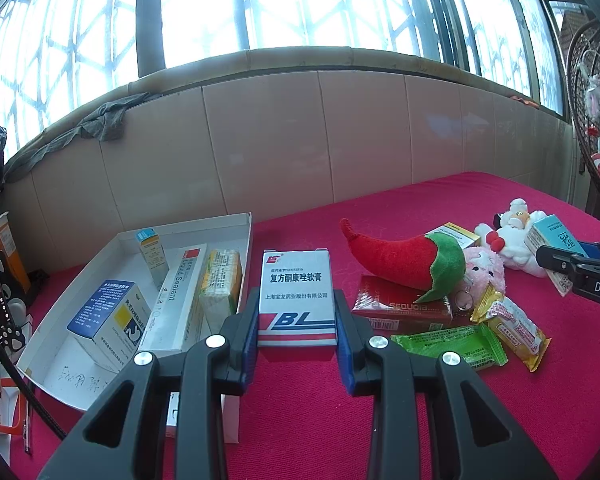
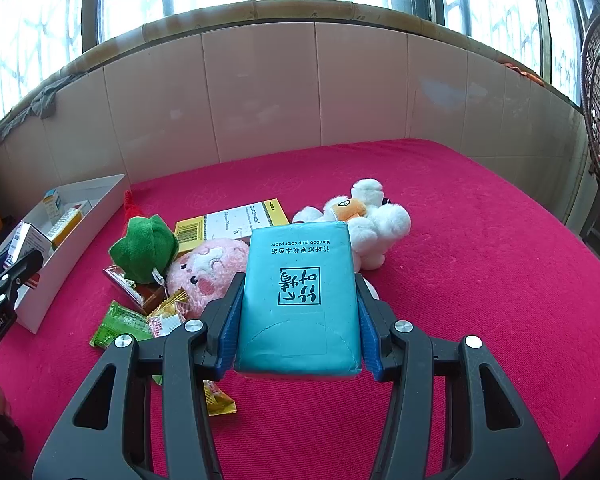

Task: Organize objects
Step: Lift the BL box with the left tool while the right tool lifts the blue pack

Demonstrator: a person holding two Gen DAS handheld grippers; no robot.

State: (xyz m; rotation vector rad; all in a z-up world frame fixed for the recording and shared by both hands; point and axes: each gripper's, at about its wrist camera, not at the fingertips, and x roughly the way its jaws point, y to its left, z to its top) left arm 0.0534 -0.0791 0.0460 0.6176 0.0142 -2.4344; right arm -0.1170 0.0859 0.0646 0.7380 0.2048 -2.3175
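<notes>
The left gripper point(image 1: 297, 316) is clamped on a white ointment box point(image 1: 298, 296), held above the red cloth point(image 1: 320, 408) just right of the white tray point(image 1: 236, 224); the right gripper point(image 2: 298, 320) is clamped on a teal tissue pack point(image 2: 300, 300); beyond lie snack packets point(image 1: 512, 332), a chili plush point(image 1: 404, 258), a pink plush point(image 2: 210, 268) and a white plush point(image 2: 376, 220).

Red packet point(image 1: 400, 310): far part hidden under the chili plush point(image 1: 404, 258).
Yellow card point(image 2: 230, 222): near edge covered by the pink plush point(image 2: 212, 268), beside the chili plush.
Yellow snack wrapper point(image 2: 219, 398): mostly behind the right gripper point(image 2: 298, 322) arm.
White tray point(image 1: 80, 380): near corner behind the left gripper point(image 1: 296, 326); its handwriting too faint to read.
</notes>
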